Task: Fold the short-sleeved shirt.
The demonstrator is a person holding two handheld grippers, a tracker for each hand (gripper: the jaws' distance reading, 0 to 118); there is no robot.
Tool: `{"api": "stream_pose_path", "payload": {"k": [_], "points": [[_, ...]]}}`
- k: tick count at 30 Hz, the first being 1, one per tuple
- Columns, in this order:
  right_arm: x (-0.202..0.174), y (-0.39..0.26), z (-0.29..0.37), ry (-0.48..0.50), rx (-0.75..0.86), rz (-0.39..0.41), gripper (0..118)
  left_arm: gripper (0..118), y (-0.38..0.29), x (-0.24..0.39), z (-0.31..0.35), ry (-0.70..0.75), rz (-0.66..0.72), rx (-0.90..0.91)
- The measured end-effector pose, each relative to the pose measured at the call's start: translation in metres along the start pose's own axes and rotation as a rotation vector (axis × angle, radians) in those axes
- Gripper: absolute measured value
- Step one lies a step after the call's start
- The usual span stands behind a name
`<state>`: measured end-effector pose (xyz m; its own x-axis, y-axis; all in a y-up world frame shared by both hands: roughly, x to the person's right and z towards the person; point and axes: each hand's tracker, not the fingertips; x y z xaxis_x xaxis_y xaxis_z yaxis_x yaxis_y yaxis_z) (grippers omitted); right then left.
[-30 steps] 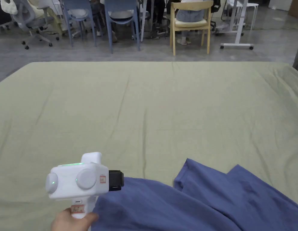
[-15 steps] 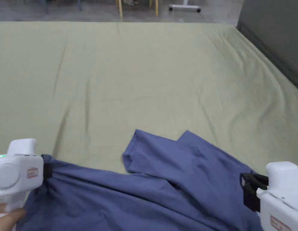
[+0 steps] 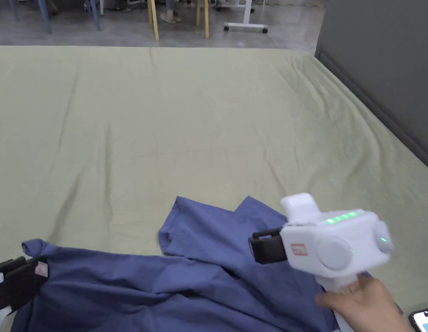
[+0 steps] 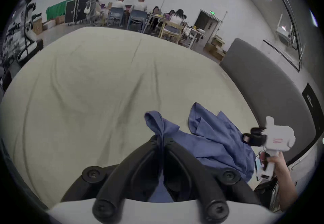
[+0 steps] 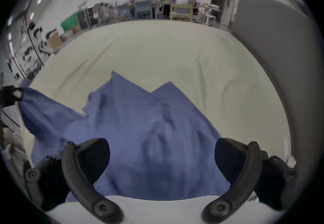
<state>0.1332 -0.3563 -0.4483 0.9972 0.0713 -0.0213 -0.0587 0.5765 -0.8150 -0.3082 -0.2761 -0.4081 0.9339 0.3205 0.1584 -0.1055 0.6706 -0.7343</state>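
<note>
A blue short-sleeved shirt point(image 3: 200, 276) lies crumpled at the near edge of the pale green sheet point(image 3: 209, 129). My left gripper point(image 3: 33, 270) is at the shirt's left end. In the left gripper view both jaws of the left gripper point(image 4: 162, 140) press together on a bunched fold of the shirt point(image 4: 210, 140). A hand holds my right gripper point(image 3: 254, 248) just above the shirt's right half. In the right gripper view the jaws of the right gripper point(image 5: 162, 149) stand wide apart, with the shirt point(image 5: 149, 122) spread beneath them and nothing gripped.
The sheet stretches far ahead and to the left. A dark grey panel point(image 3: 381, 65) runs along the right edge. A phone point(image 3: 425, 320) lies at the near right corner. Chairs point(image 4: 136, 19) and seated people are beyond the far edge.
The head camera has swung right and down. The right gripper has come up over the shirt's right half. The left gripper has drawn the shirt's left end farther left.
</note>
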Motion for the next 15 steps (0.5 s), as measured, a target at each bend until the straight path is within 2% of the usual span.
{"api": "stream_pose_path", "payload": {"k": [3, 5, 6, 7, 8, 9, 10, 11, 13, 15], "points": [[-0.005, 0.024, -0.06, -0.03, -0.13, 0.015, 118, 2, -0.004, -0.008, -0.008, -0.011, 0.075, -0.009], [-0.003, 0.027, -0.079, -0.063, -0.24, -0.04, 117, 2, -0.005, -0.013, -0.013, -0.013, 0.102, -0.011], [0.001, 0.024, -0.075, -0.009, -0.22, -0.077, 103, 2, -0.006, -0.014, -0.014, -0.016, 0.101, -0.013], [0.005, 0.021, -0.07, 0.055, -0.201, -0.109, 81, 2, -0.006, -0.013, -0.014, -0.015, 0.101, -0.014], [0.005, 0.018, -0.06, 0.037, -0.154, -0.117, 73, 2, -0.006, -0.015, -0.015, -0.015, 0.096, -0.015], [0.004, 0.016, -0.053, 0.018, -0.135, -0.084, 54, 2, -0.006, -0.015, -0.016, -0.013, 0.091, -0.016], [0.003, 0.016, -0.051, 0.035, -0.132, -0.051, 28, 2, -0.005, -0.015, -0.018, -0.014, 0.089, -0.018], [0.002, 0.014, -0.045, 0.034, -0.132, -0.05, 10, 2, -0.005, -0.014, -0.019, -0.014, 0.087, -0.018], [0.0, 0.012, -0.036, 0.03, -0.093, -0.045, 10, 2, -0.003, -0.011, -0.019, -0.015, 0.085, -0.018], [0.002, 0.011, -0.02, 0.054, -0.015, -0.076, 9, 2, 0.0, -0.007, -0.014, -0.019, 0.079, -0.007]]}}
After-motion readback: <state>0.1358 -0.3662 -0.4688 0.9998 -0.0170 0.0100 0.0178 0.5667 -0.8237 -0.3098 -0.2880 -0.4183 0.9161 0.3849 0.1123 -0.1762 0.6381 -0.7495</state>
